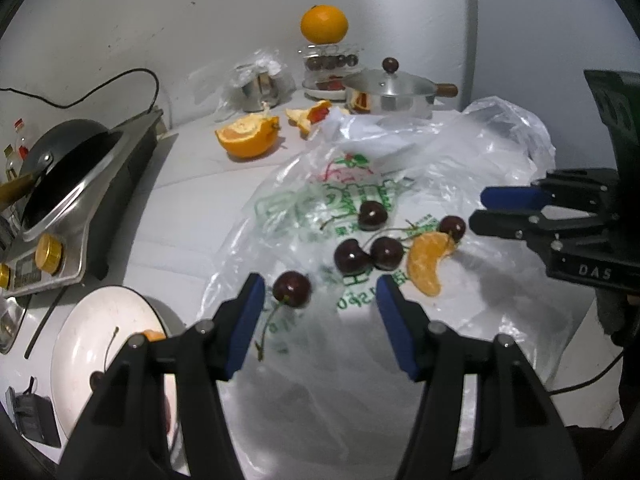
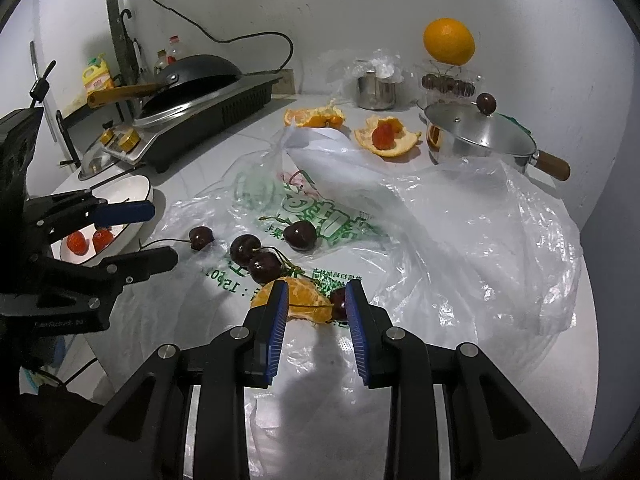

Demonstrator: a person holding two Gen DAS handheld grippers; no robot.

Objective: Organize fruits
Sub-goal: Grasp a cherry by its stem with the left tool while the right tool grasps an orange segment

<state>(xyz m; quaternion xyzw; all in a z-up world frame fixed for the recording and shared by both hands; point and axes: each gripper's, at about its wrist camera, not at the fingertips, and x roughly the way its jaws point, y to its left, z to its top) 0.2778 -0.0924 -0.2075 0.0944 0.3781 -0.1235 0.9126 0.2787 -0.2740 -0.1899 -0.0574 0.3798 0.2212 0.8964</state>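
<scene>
Several dark cherries (image 1: 372,216) (image 2: 300,235) and an orange segment (image 1: 428,264) (image 2: 304,300) lie on a printed plastic bag (image 1: 400,160) (image 2: 440,220). My left gripper (image 1: 320,284) (image 2: 160,236) is open, and one stemmed cherry (image 1: 292,288) (image 2: 200,238) lies just inside its left finger without being pinched. My right gripper (image 2: 316,292) (image 1: 480,210) hovers open and narrow over the orange segment, with a cherry (image 2: 339,304) beside its right finger. A white plate (image 1: 100,320) (image 2: 132,188) at the left holds red fruit pieces (image 2: 76,242).
An induction cooker with a wok (image 1: 60,184) (image 2: 192,96) stands at the left. At the back are a lidded steel pot (image 1: 388,92) (image 2: 476,136), a whole orange (image 1: 324,24) (image 2: 448,40) on a clear box, a steel cup (image 2: 376,90) and orange peels (image 1: 248,136) (image 2: 388,136).
</scene>
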